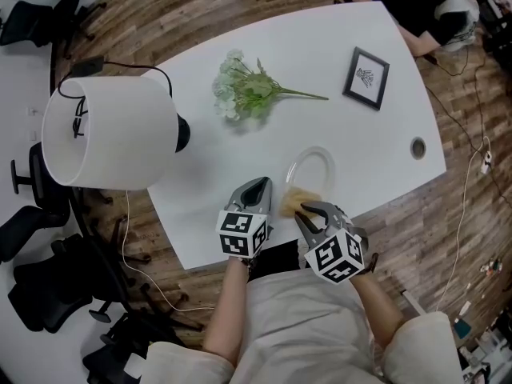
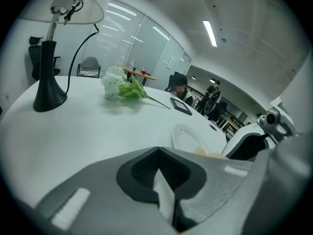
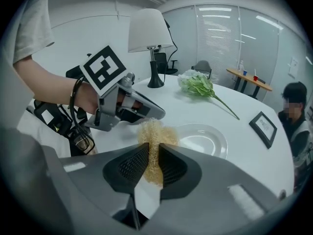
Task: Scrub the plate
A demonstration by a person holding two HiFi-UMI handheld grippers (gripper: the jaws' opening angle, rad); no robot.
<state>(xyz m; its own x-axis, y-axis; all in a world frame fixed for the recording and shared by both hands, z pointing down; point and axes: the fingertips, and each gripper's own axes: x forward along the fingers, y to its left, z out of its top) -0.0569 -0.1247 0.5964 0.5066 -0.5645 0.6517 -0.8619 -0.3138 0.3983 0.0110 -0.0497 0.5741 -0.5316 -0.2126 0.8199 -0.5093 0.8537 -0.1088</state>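
A clear glass plate (image 1: pixel 299 165) (image 2: pixel 187 137) (image 3: pixel 204 140) lies on the white table (image 1: pixel 240 158) near its front edge. My right gripper (image 1: pixel 309 212) (image 3: pixel 152 150) is shut on a yellow fibrous scrubber (image 1: pixel 294 201) (image 3: pixel 155 133), held just at the plate's near rim; whether it touches the plate I cannot tell. My left gripper (image 1: pixel 258 189) (image 2: pixel 157 150) (image 3: pixel 159 113) sits to the left of the plate with its jaws together and nothing in them. In the left gripper view a bit of the scrubber (image 2: pixel 208 152) shows past the jaw.
A lamp with a white shade (image 1: pixel 108 130) stands at the table's left. Artificial flowers (image 1: pixel 244 90) and a black picture frame (image 1: pixel 366 77) lie farther back. A cable hole (image 1: pixel 418 147) is at the right. A person (image 1: pixel 416 2) sits at the far end. Office chairs (image 1: pixel 32 22) stand left.
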